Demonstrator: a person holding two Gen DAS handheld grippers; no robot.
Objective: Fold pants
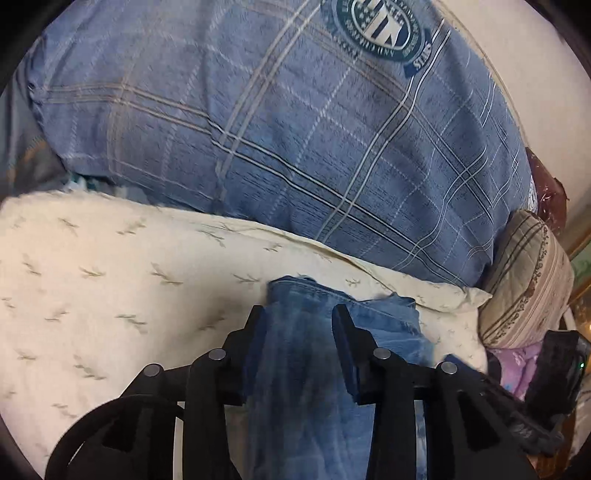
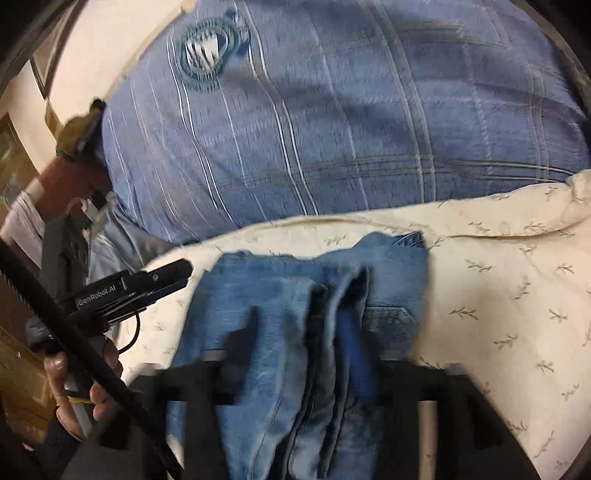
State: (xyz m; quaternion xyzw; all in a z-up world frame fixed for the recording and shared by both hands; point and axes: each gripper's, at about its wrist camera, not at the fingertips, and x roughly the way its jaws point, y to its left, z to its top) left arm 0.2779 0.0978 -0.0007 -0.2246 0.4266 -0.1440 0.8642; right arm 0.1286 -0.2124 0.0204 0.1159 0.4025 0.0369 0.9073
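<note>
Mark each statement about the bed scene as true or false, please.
1. The pants are blue denim. True.
2. The pants lie on a bare wooden floor. False: they lie on a cream cover with a small leaf print.
3. A blue checked pillow sits behind the cream cover. True.
4. The pillow is plain, with no emblem. False: it has a round badge.
5. Denim passes between the fingers of the left gripper. True.

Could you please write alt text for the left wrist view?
Blue jeans run between the fingers of the open left gripper, lying on a cream leaf-print quilt. Behind it sits a large blue plaid pillow.
</note>
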